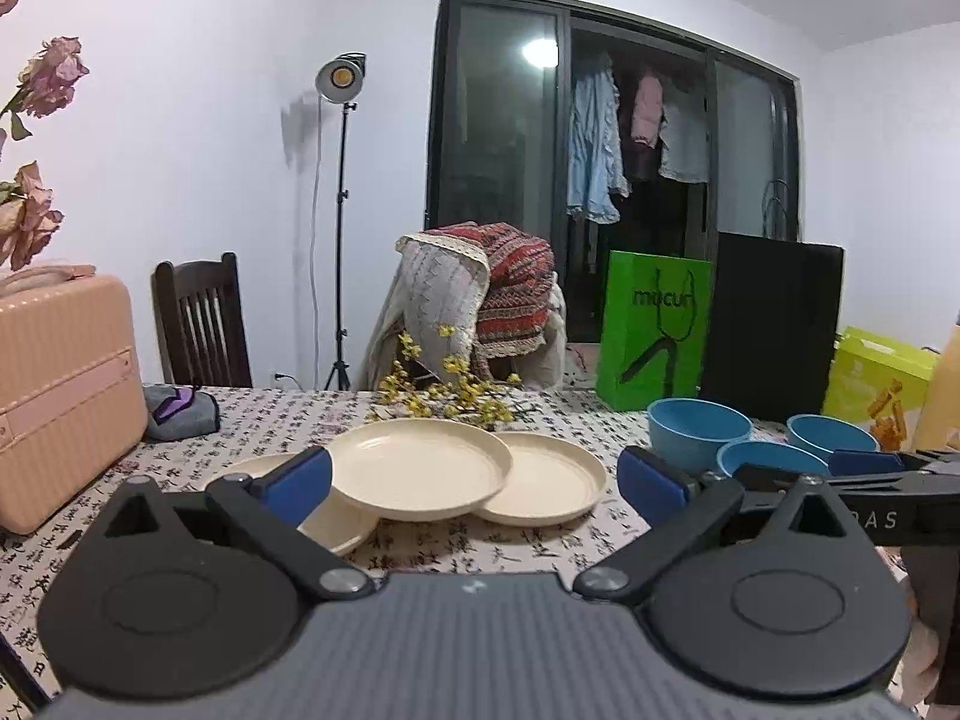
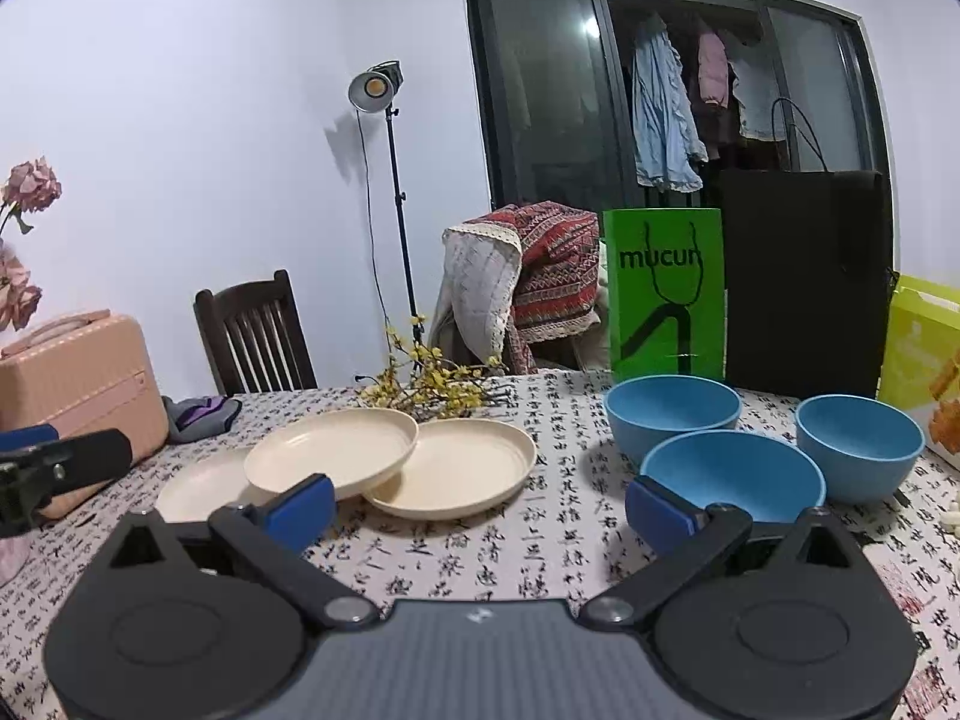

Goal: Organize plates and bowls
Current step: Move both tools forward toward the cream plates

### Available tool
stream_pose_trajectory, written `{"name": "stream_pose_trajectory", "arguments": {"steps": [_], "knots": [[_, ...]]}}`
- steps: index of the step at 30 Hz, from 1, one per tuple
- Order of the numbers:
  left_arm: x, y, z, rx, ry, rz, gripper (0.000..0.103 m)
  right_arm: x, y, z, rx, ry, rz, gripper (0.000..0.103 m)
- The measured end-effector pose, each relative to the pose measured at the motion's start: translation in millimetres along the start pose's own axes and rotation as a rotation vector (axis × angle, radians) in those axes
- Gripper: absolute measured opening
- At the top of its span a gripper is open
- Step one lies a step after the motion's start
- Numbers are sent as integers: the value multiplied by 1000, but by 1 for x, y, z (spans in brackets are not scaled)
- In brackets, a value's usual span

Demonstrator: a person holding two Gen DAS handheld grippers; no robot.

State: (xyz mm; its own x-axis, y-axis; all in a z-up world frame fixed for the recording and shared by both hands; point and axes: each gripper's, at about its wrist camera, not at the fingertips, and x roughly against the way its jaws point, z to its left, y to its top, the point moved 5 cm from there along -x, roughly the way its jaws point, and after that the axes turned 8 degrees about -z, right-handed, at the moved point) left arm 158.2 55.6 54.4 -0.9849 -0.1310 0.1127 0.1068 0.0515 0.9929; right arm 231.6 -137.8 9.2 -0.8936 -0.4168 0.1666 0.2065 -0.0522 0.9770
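Table [image 2: 480,546] with calligraphy cloth carries everything. Suitcase [image 1: 60,396] sits at its left edge, green bag [image 2: 663,300] and black bag [image 2: 804,282] along the far edge. Three cream plates [image 1: 420,468] overlap mid-table, middle one resting on the other two. Three blue bowls [image 2: 732,468] cluster toward the right, apart from the plates. Left gripper [image 1: 474,474] jaws wide, empty, facing the plates. Right gripper [image 2: 480,501] jaws wide, empty, nearest bowl by its right finger.

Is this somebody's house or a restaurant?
Most likely somebody's home, a dining area. Clothes hang to dry behind the sliding glass door, a blanket is draped over a chair, and a pink suitcase sits on the table with the plates and bowls.
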Motion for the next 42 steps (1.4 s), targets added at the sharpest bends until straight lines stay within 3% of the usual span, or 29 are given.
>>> {"name": "stream_pose_trajectory", "arguments": {"steps": [14,28,42], "knots": [[-32,20,33,57,76,2,103,-39,22,20,8,19,-6,103],[-90,18,79,163,139,100,103,-92,26,27,-39,-25,32,103],[-138,18,104,198,194,149,103,-148,33,30,-114,-29,75,103]]}}
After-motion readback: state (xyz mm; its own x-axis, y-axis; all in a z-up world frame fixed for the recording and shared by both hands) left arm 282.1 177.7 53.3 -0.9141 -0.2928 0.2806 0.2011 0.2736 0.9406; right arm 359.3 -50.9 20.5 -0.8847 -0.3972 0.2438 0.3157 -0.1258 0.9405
